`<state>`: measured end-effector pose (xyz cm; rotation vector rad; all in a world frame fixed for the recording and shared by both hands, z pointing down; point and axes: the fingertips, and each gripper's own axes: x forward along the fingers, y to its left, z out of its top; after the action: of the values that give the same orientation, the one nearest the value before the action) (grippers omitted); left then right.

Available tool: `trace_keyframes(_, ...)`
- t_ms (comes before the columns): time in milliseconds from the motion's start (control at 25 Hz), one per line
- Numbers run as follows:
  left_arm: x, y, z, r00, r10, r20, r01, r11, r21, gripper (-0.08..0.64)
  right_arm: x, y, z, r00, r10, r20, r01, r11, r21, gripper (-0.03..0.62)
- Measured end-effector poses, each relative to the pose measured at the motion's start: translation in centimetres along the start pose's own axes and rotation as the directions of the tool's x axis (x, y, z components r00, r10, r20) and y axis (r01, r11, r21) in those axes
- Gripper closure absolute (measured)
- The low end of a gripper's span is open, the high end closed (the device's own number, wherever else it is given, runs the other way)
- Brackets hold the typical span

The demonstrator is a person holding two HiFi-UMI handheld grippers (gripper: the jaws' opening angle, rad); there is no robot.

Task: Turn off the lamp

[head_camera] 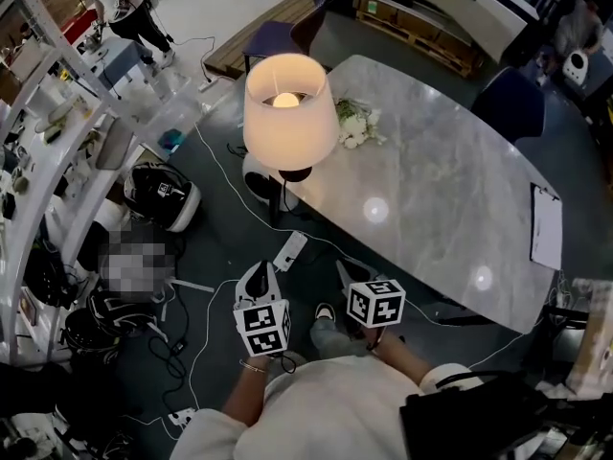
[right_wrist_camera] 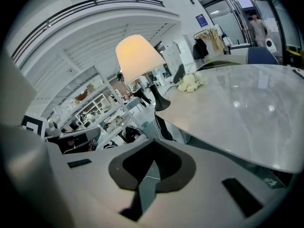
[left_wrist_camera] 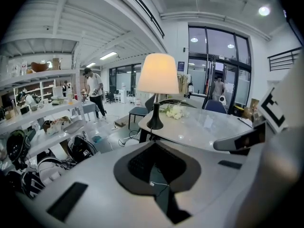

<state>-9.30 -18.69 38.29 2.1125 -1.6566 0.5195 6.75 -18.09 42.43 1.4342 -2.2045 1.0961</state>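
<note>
Dark flooring at the person's feet carries loose white cables [head_camera: 230, 192] and a white power strip [head_camera: 290, 250]. Nearest the body, the left gripper [head_camera: 259, 274] and the right gripper [head_camera: 347, 278] are held side by side over that floor, both aimed toward the bench. Each gripper's own view shows its fingers brought fully together with nothing between them. Neither gripper touches anything, and both are well apart from the lamp.

Beyond them the marble-topped bench [head_camera: 431, 190] begins. The lamp [head_camera: 288, 113] stands upright at its near left corner, with its black base on the top, its cream shade glowing and its bulb plainly lit. A small bunch of white flowers [head_camera: 356, 125] lies just beside it, farther in. Shelving [head_camera: 38, 161] lines the left, and a person [head_camera: 124, 12] stands at the far end of the room.

Assessment: nothing of the task is done. The lamp is on and no contact has been made. No switch can be made out on the base or stem, so its location is undetermined. Still to do are the approach, locating the switch, operating it and confirming the light is out.
</note>
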Motion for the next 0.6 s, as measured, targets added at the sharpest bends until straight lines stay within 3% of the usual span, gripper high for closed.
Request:
trace_keyframes(200, 1.4, -1.0, -0.2, 1.000, -0.019, -0.026, 0.019, 1.000, 0.016, 0.565, 1.3, -1.3, 0.9, 1.000, -0.007, 0.004, 0.007, 1.000, -0.024, 0.594)
trace_keyframes(400, 3.3, -2.4, -2.5, 0.992, -0.080, -0.093, 0.083, 0.996, 0.027, 0.565, 1.9, -1.9, -0.8, 1.000, -0.017, 0.004, 0.017, 0.999, 0.032, 0.592)
trace_keyframes(600, 4.2, -3.9, -3.5, 0.975, -0.172, -0.139, 0.185, 0.979, 0.084, 0.565, 1.4, -2.4, -2.3, 0.997, -0.067, 0.025, 0.064, 0.993, 0.099, 0.594)
